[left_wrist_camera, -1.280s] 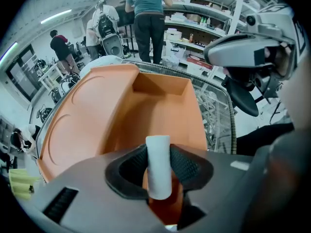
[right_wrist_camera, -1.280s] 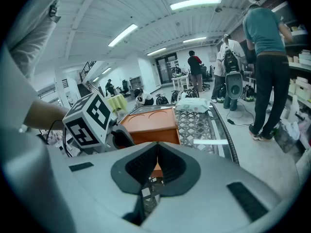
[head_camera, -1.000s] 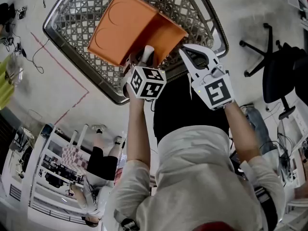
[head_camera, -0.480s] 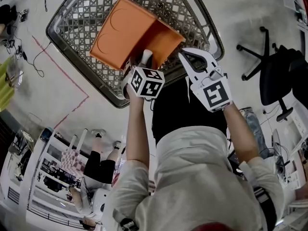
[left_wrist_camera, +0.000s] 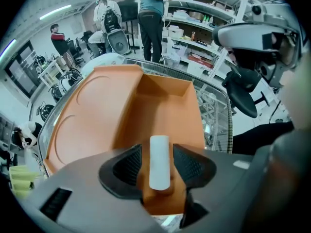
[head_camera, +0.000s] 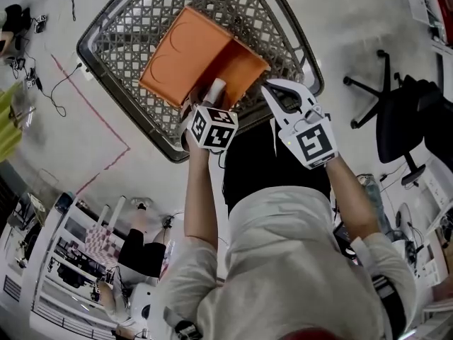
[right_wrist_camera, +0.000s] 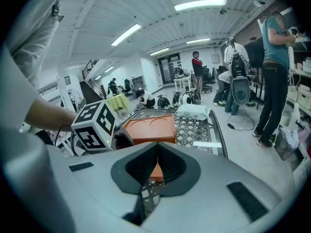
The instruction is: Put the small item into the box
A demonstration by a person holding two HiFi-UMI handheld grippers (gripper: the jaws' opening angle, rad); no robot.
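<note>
Left tongs (left_wrist_camera: 158, 150) wider than before, opening round white item (left_wrist_camera: 159, 171) over box (left_wrist_camera: 97, 115).

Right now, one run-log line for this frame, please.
left gripper: fingers opening, item loose between them | item: over box near edge | right gripper: shut, empty | box: in basket

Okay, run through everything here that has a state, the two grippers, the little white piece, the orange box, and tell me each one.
Left gripper: jaws opening, pads clear of the white piece between them.
White piece: standing between the left jaws at the box's near edge.
Right gripper: shut, empty.
Orange box: compartment open on top, nothing seen inside.
Cart: holds the box.
</note>
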